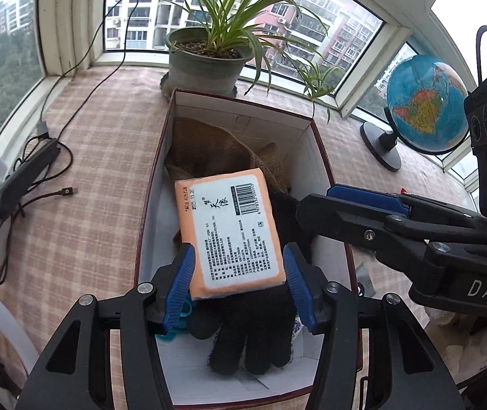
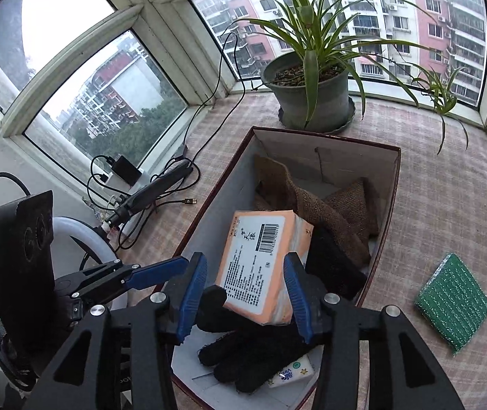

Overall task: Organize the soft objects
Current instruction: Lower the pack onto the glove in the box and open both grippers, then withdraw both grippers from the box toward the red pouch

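An orange tissue pack (image 1: 231, 230) (image 2: 262, 266) lies in an open shoebox (image 1: 322, 157) (image 2: 394, 177), on top of a black glove (image 1: 253, 335) (image 2: 260, 352) and a brown knitted cloth (image 1: 216, 150) (image 2: 315, 208). My left gripper (image 1: 240, 285) is open over the box, its blue pads either side of the pack's near end. My right gripper (image 2: 245, 295) is open above the box; in the left wrist view (image 1: 332, 198) it comes in from the right. A green sponge (image 2: 453, 302) lies on the cloth right of the box. A small tissue packet (image 2: 291, 374) peeks from under the glove.
A potted plant (image 1: 206, 65) (image 2: 312, 99) stands behind the box on the plaid-covered sill. A globe (image 1: 426, 102) stands at the right. Cables, a charger (image 2: 125, 169) and a black clamp (image 1: 21, 177) lie at the left. Windows enclose the sill.
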`<state>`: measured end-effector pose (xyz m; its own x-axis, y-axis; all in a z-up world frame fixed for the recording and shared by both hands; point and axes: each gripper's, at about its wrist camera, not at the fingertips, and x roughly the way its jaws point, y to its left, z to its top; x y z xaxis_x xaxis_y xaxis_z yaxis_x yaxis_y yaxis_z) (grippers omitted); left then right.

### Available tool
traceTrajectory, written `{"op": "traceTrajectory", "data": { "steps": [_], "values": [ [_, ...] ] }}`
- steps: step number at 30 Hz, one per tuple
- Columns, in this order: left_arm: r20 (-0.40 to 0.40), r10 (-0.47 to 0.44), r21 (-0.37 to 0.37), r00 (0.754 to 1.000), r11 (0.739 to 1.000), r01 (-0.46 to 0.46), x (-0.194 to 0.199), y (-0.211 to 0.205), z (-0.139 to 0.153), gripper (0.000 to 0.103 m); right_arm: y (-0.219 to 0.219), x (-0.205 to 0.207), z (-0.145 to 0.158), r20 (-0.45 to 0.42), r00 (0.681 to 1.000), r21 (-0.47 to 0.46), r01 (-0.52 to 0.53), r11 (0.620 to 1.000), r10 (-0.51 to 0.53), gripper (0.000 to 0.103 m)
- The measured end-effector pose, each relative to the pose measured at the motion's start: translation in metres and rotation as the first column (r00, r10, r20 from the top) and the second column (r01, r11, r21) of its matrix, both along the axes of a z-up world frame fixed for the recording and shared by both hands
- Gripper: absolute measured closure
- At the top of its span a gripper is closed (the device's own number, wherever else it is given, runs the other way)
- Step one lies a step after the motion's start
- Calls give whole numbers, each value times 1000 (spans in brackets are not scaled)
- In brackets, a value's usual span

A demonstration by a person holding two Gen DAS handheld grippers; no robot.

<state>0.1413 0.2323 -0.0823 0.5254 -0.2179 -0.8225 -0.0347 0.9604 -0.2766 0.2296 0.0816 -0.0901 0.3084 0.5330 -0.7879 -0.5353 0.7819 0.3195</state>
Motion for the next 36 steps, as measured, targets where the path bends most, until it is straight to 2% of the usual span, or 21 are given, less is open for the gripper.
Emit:
{"op": "traceTrajectory", "data": {
  "steps": [7, 19, 28, 36],
  "values": [
    [-3, 15, 9, 1000, 1000, -15, -3, 0, -1, 50, -8, 0, 5, 13, 1000, 7, 8, 1000, -8, 60],
    [16, 35, -26, 999, 999, -34, -14, -13, 8, 50, -45, -11, 15, 49, 998, -12, 31, 999, -30, 57],
    [60, -23, -23, 998, 999, 24, -13, -56, 26, 50, -107, -21, 32, 108, 991, -12, 80, 997, -79, 56],
    [81, -83, -49, 993, 995, 87, -7, -101, 36, 50, -179, -29, 40, 140, 979, -14, 150, 989, -146, 54]
  ]
}}
